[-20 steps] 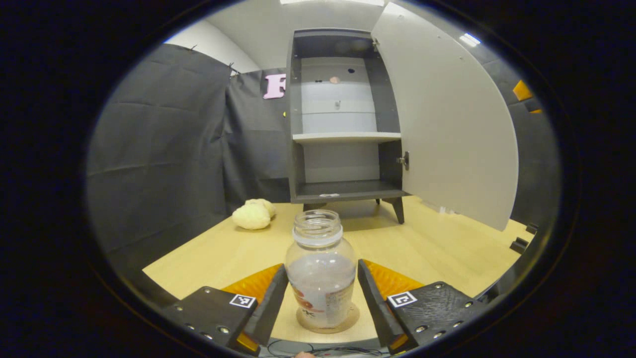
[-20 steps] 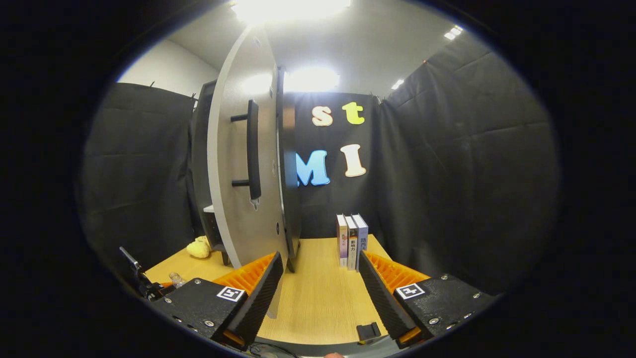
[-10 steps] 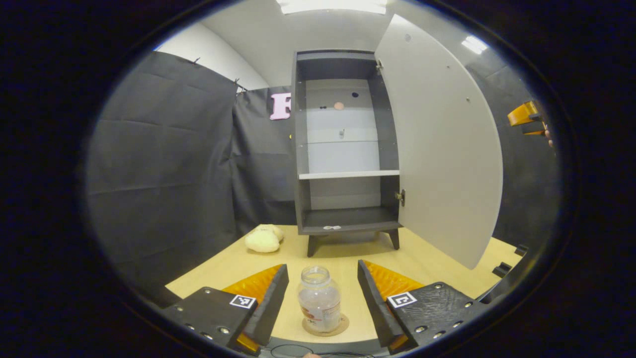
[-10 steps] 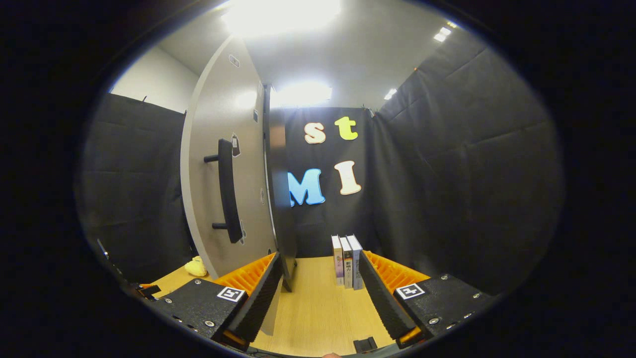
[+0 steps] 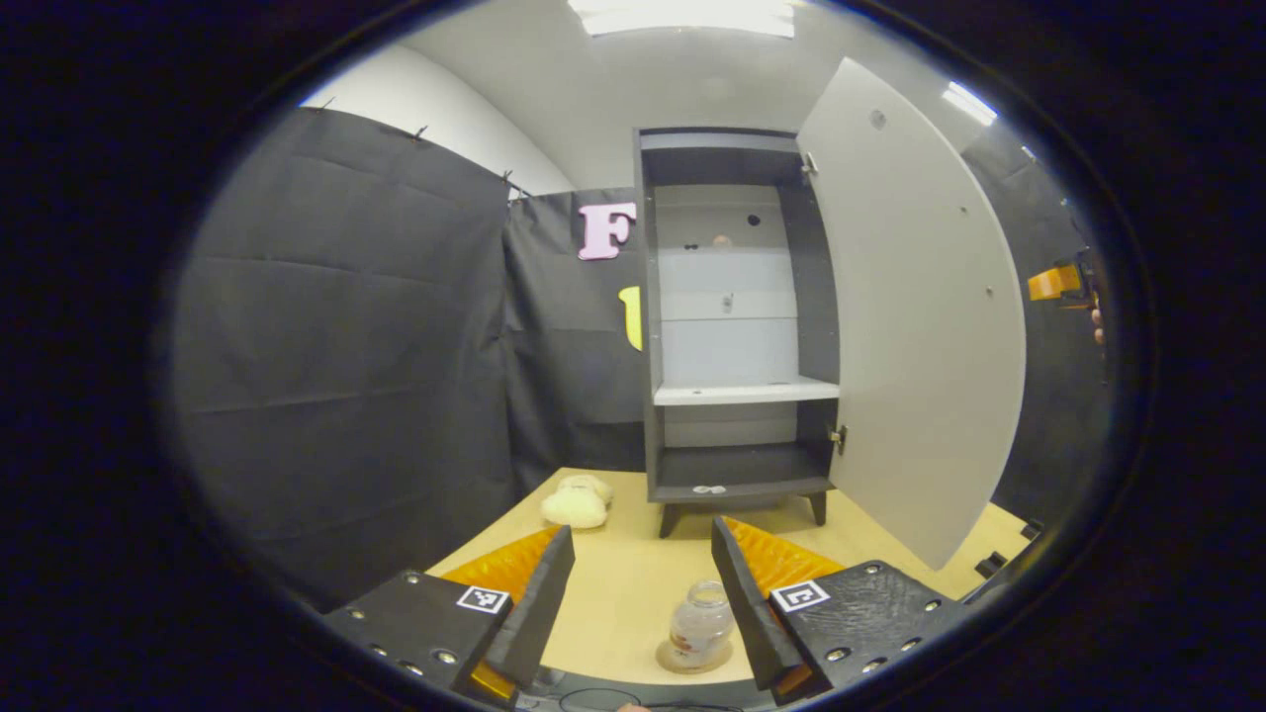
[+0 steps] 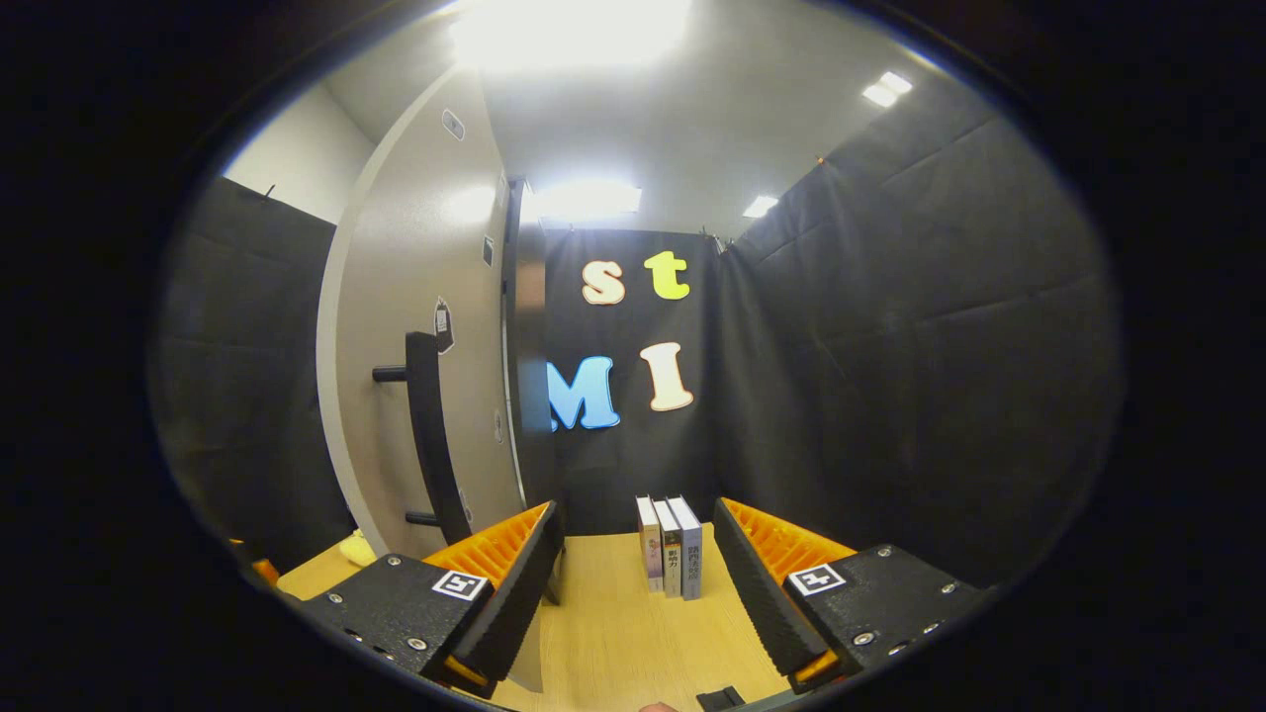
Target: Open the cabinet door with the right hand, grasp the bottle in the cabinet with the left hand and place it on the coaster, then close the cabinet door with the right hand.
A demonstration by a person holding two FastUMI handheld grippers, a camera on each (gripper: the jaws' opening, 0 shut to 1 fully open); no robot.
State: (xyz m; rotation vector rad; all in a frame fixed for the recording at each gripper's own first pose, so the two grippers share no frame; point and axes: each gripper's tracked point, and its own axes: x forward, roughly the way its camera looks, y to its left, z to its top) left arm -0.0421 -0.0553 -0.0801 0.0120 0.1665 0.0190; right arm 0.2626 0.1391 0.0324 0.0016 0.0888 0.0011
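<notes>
Left gripper [image 5: 641,583]: fingers spread wide, nothing between them touching either pad. Bottle [image 5: 700,625] stands upright on the coaster [image 5: 678,661], low in the left gripper view, near the table's [image 5: 623,593] close edge. The right-hand finger overlaps part of the bottle and coaster, so the bottle's far side and most of the coaster rim are hidden. Bottle is clear, no cap, label too small to make out.

Cabinet [image 5: 737,316] sits at the back of the table on short legs. Door [image 5: 915,326] is swung open to the right; its lower corner runs down toward the table edge. 1 shelf [image 5: 744,392] visible, upper and lower compartments look bare apart from a small pale thing on the bottom board, can't tell what. A few dots on the back panel, unclear. Cream plush lump [image 5: 577,503] lies on the table left of the cabinet legs.

At the far right edge of the left gripper view, past the door, a bit of the other gripper [image 5: 1056,283] and a sliver of a hand [image 5: 1096,324], mostly cut off.

Right gripper [image 6: 633,583]: fingers apart, holding nothing. In the right gripper view the door's outer face [image 6: 415,376] is on the left with its long dark bar handle [image 6: 427,435]; the handle's lower end drops behind the left-hand finger. Handle is apart from the fingers, not between them. 3 books [image 6: 669,560] stand upright at the back of the table against the cloth wall. A small dark object at the bottom edge is cut off, can't identify.
</notes>
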